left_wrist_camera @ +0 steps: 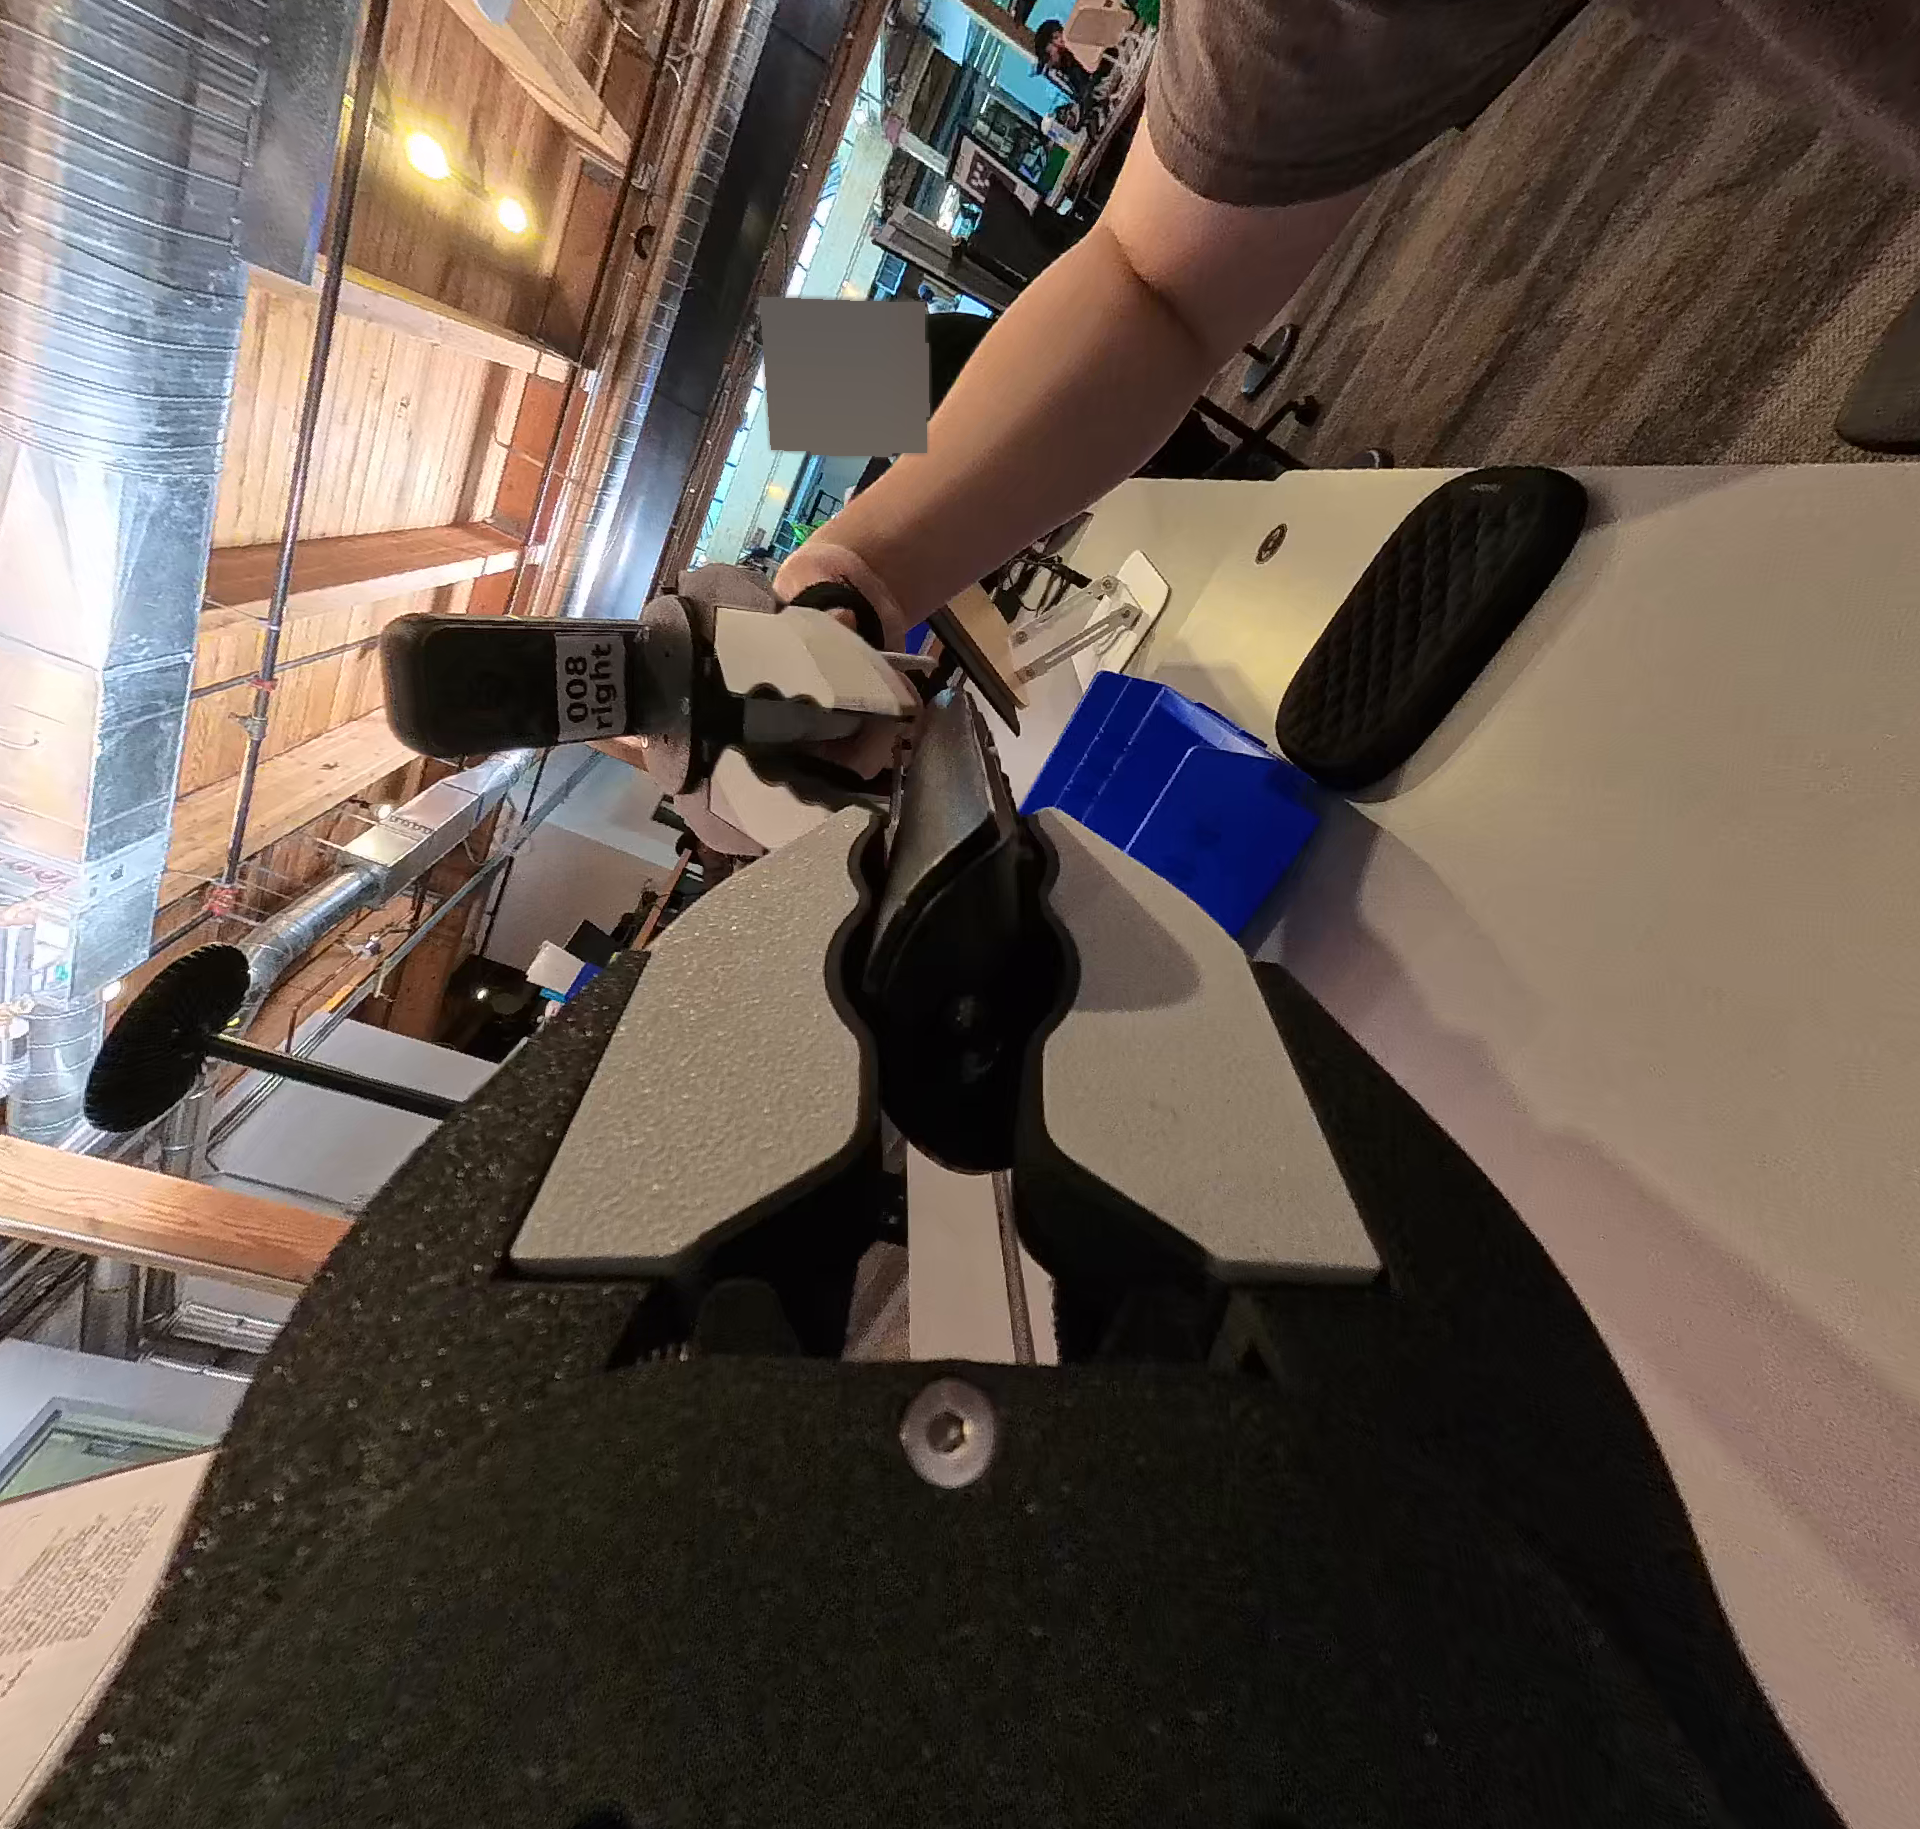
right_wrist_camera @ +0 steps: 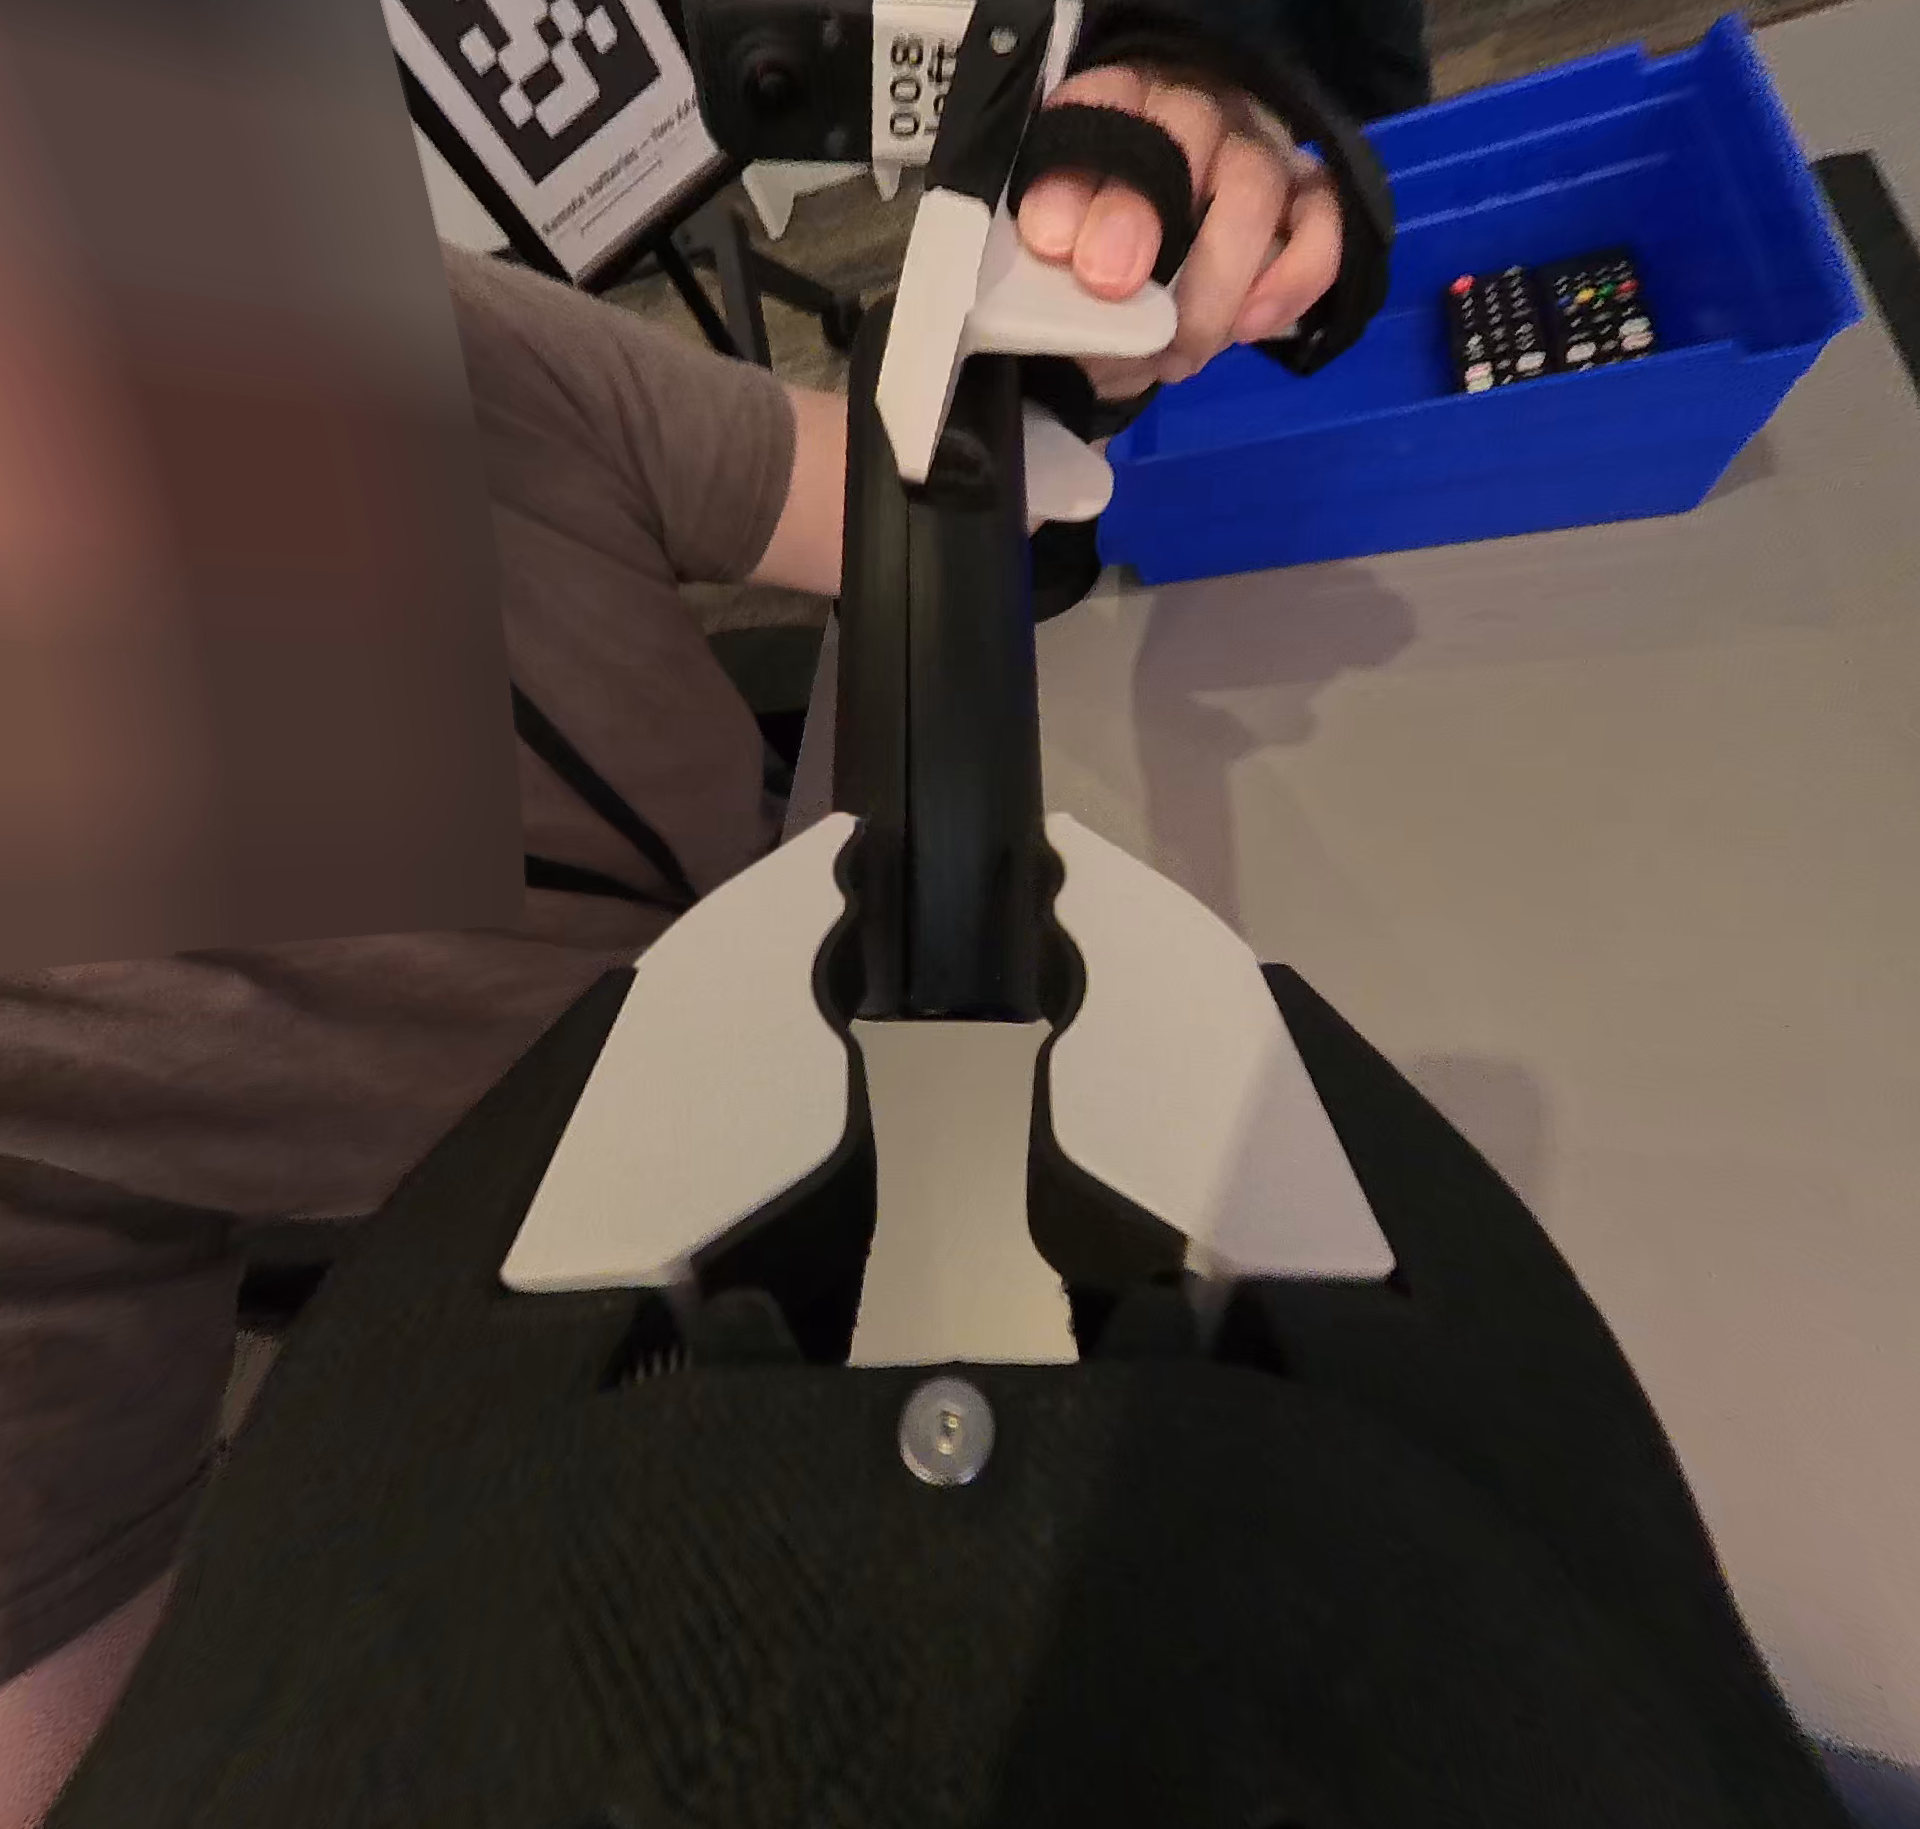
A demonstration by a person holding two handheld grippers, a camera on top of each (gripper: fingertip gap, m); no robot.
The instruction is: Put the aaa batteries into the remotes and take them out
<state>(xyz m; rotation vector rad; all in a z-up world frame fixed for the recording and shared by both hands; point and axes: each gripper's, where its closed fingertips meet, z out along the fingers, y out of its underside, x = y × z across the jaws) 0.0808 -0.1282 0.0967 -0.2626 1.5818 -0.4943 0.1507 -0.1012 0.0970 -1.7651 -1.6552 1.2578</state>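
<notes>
One grey table bears one blue bin with two remotes inside. Above the table's edge, both grippers clamp a third black remote end to end: right gripper level, left gripper rolled sideways. No batteries visible.
</notes>
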